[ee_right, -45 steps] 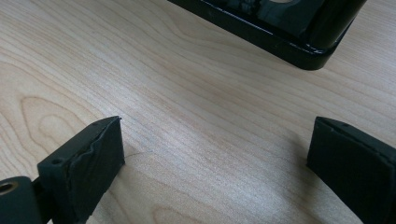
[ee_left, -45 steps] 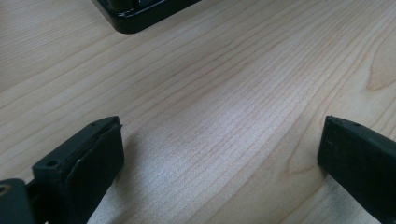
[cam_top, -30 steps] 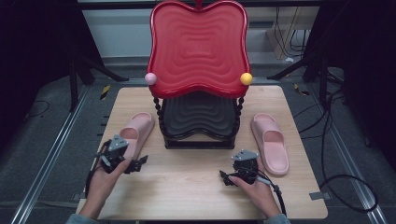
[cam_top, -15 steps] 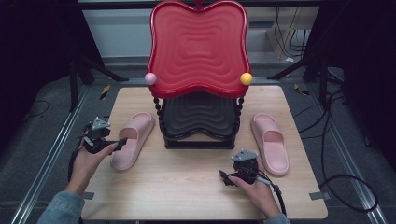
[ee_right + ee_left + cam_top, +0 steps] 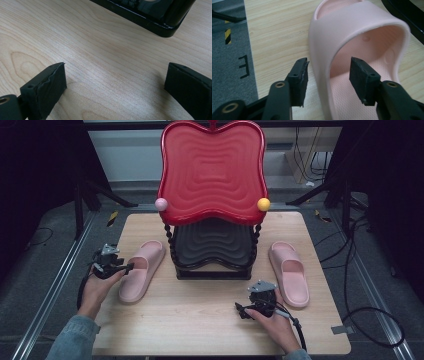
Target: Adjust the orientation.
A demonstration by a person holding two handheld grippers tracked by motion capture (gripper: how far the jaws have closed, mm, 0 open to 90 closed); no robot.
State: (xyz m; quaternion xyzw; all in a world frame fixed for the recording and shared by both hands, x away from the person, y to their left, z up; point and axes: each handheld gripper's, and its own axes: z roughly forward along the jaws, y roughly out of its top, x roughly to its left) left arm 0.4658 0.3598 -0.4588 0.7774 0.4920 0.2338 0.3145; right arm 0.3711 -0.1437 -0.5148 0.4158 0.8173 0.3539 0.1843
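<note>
My left gripper [image 5: 328,77] straddles the outer wall of the left pink slipper [image 5: 140,268]; jaws have been closing, now half-wide, pads not yet pressing. Slipper's long axis runs fwd, beside rack [image 5: 212,265]. R gripper [image 5: 260,301] wide, idle, well apart.

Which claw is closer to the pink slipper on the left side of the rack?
The left gripper: its jaws, just closing, straddle the side wall of the left pink slipper, gaps showing at both pads. The right gripper rests open across the table, beyond the black rack.
</note>
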